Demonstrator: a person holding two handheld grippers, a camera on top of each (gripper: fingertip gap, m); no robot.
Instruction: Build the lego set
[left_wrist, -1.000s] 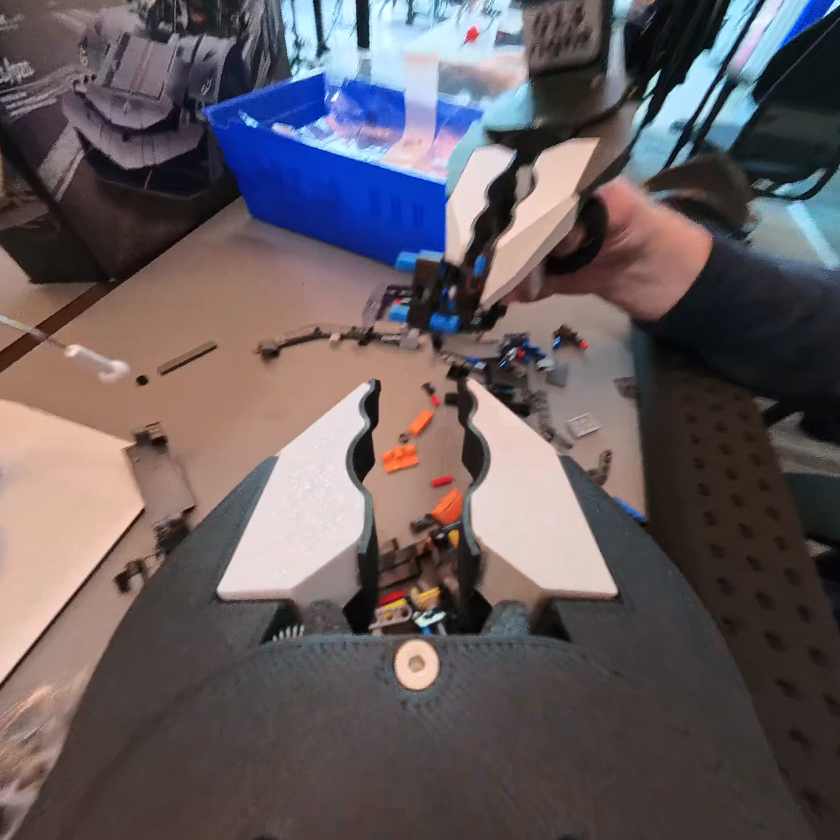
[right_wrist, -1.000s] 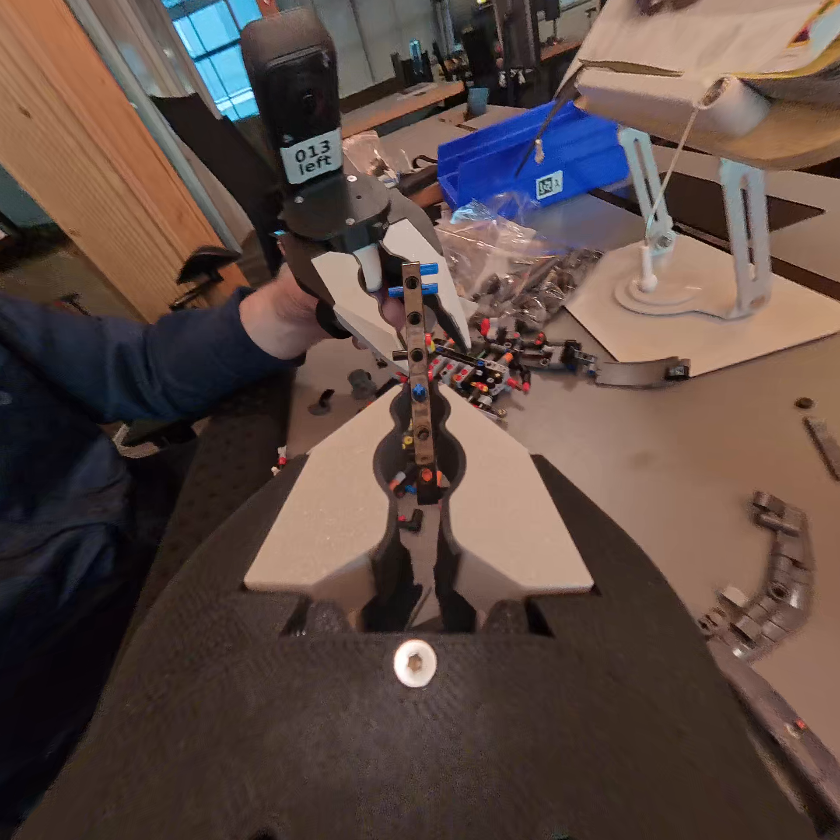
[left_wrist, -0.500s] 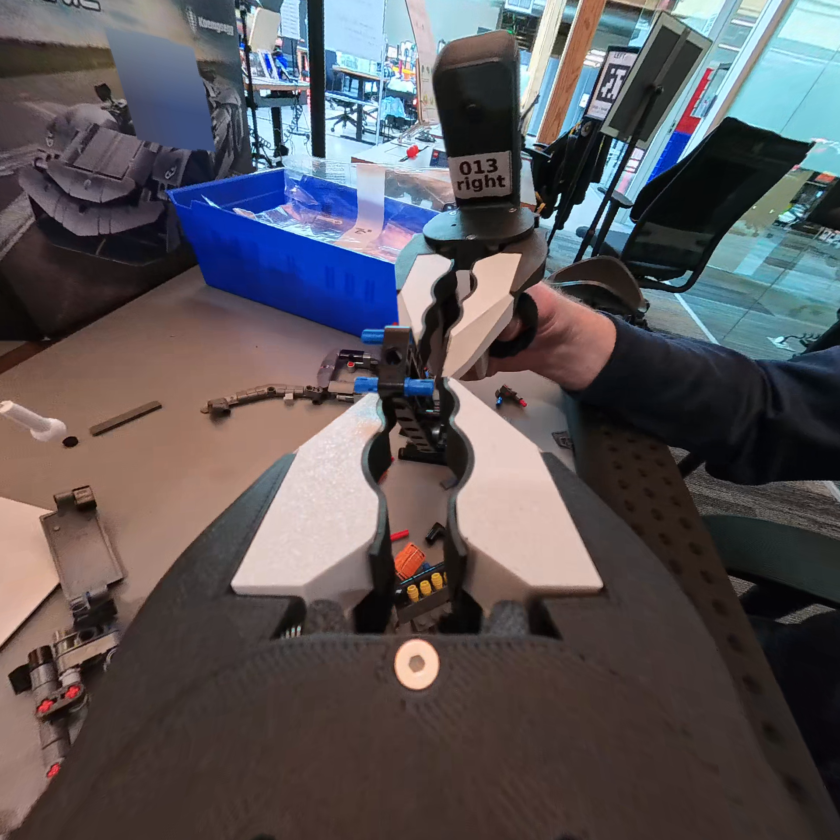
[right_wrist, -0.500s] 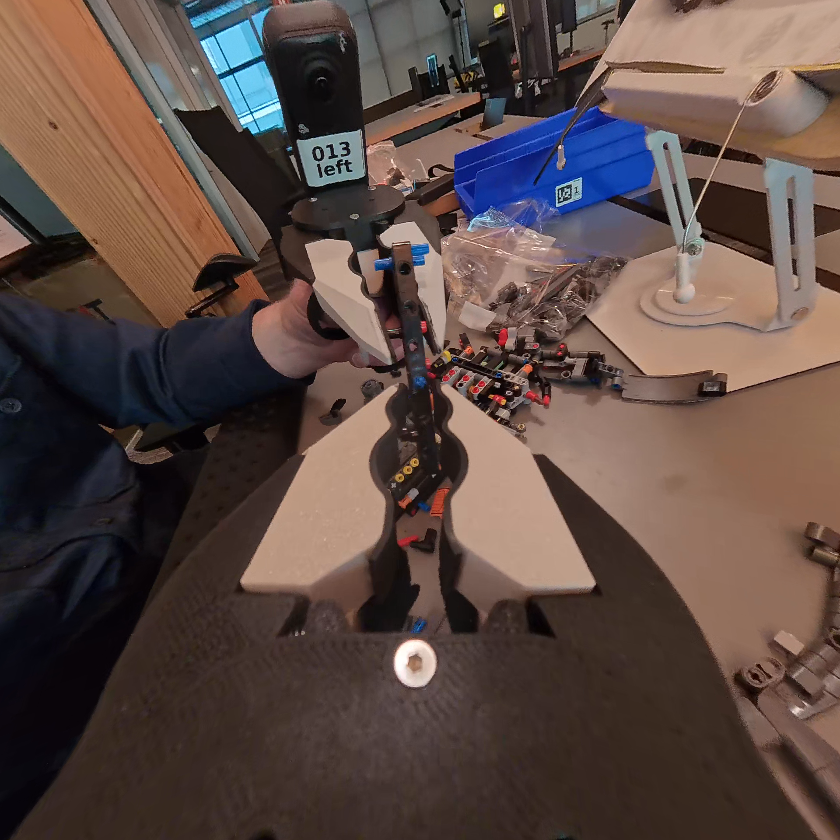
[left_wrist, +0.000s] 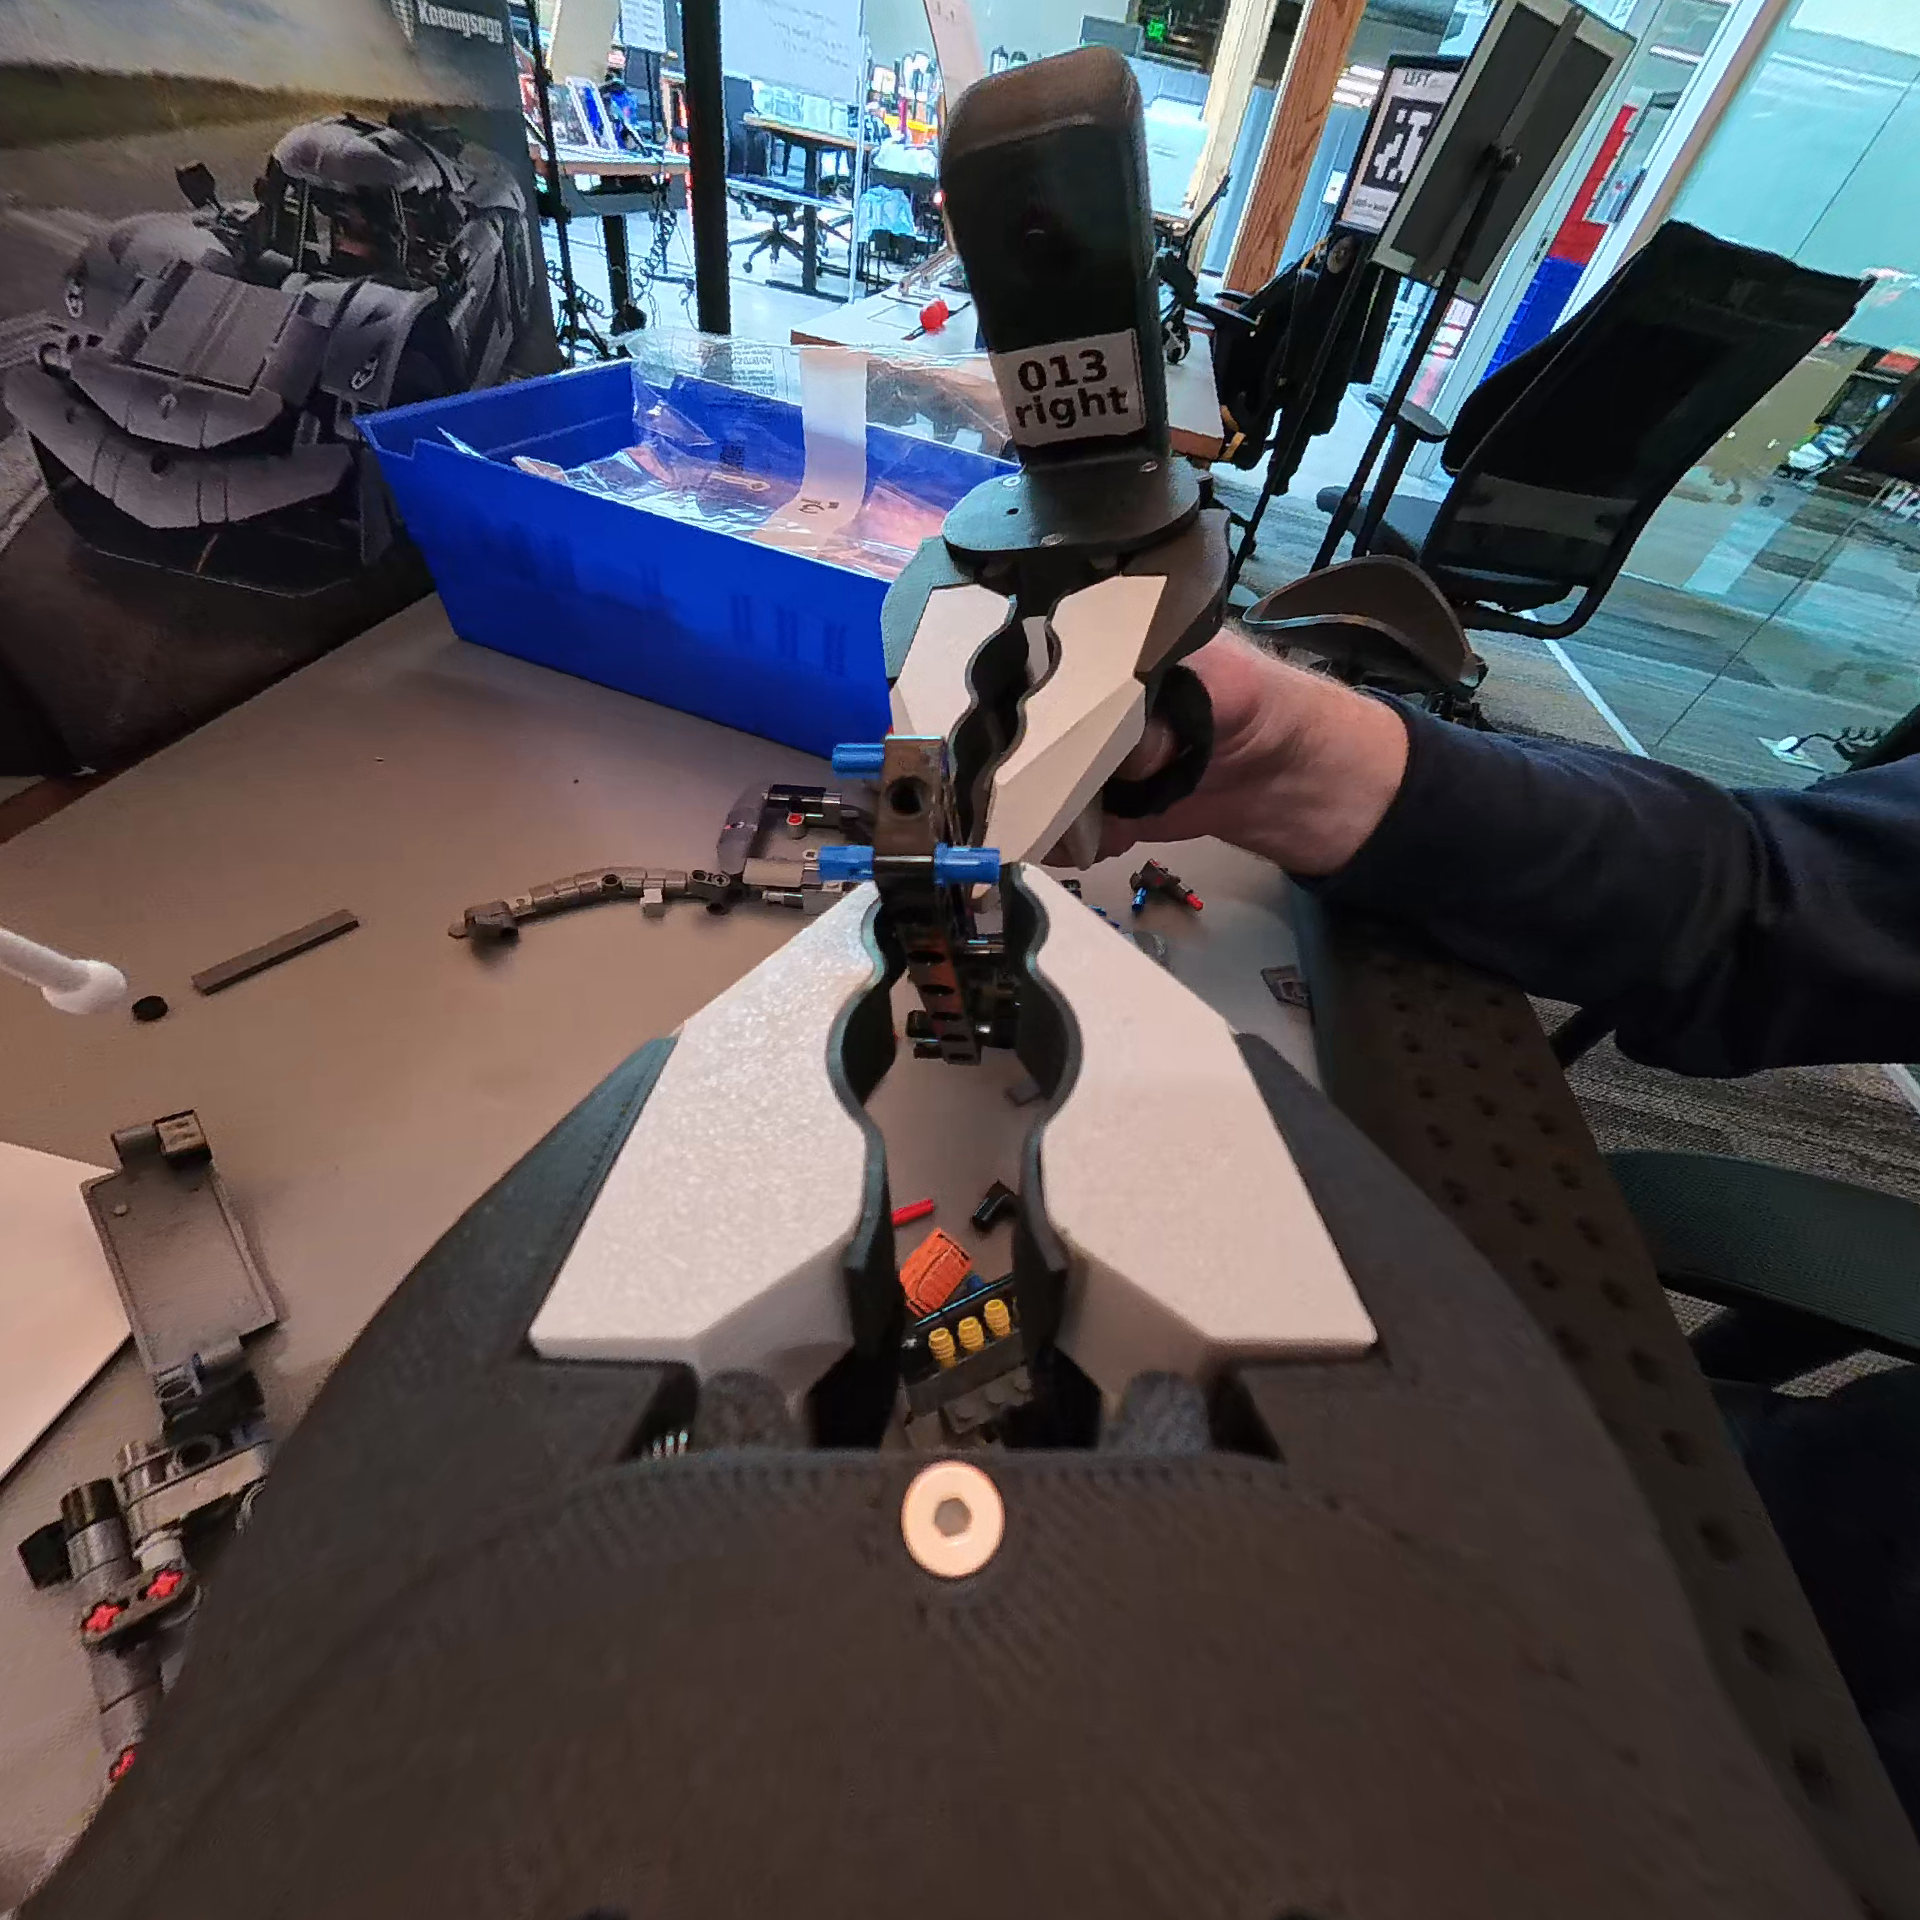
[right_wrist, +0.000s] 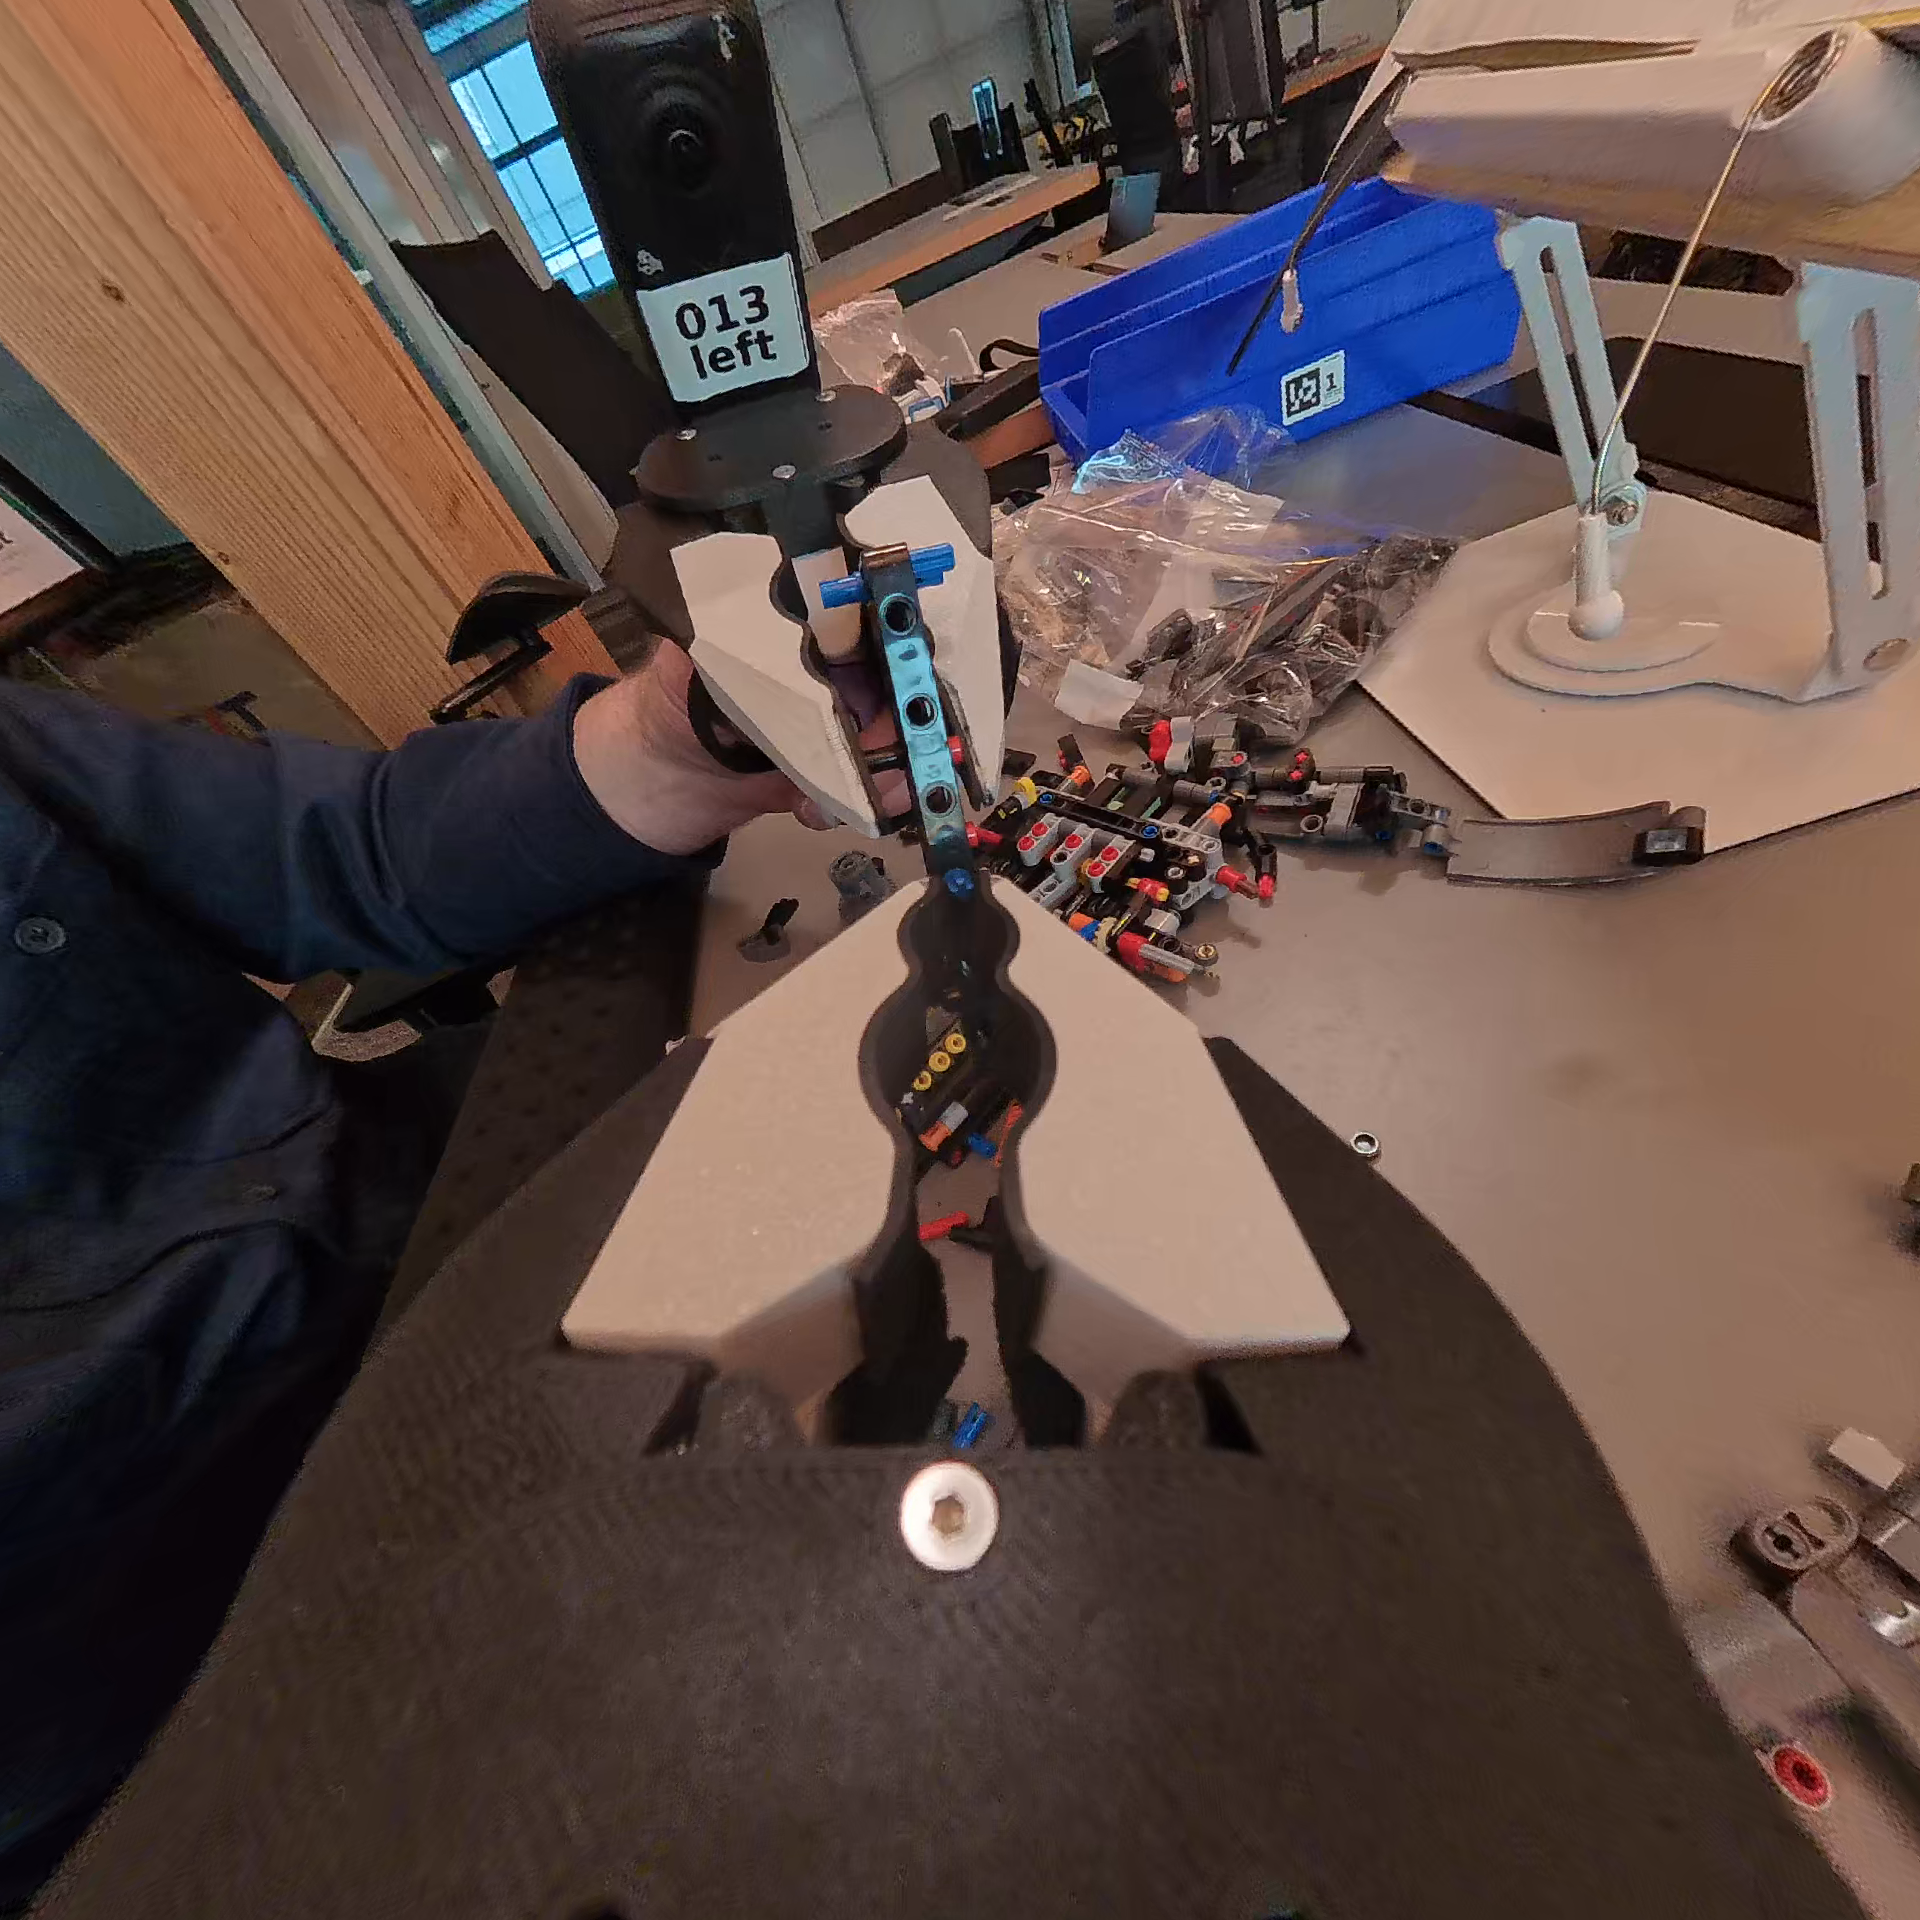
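Observation:
A black Technic beam with blue pins (left_wrist: 914, 800) is held upright above the grey table (left_wrist: 468, 748). My right gripper (right_wrist: 956, 894) is shut on the beam's lower end (right_wrist: 914, 707). It also shows in the left wrist view (left_wrist: 992, 847), facing me. My left gripper (left_wrist: 948, 899) has its fingers closed against both sides of the same beam, just below the lower blue pins. It also shows in the right wrist view (right_wrist: 925, 816), behind the beam. A person's hands hold both grippers.
A blue bin (left_wrist: 623, 582) and the set's box (left_wrist: 239, 343) stand at the back. A grey link chain (left_wrist: 603, 894), a grey panel (left_wrist: 177, 1257) and loose pieces (left_wrist: 940, 1262) lie on the table. A part-built assembly (right_wrist: 1132, 842), a parts bag (right_wrist: 1226, 582) and a white stand (right_wrist: 1590, 582) are nearby. Only a small space, under 4 cm, lies between the two pairs of fingers. The grey link chain (left_wrist: 603, 894) is about 20 centimeters from both grippers' fingertips.
My left gripper has risen from over the loose pieces to the beam and narrowed around it. My right gripper has kept hold of the beam and lifted it.

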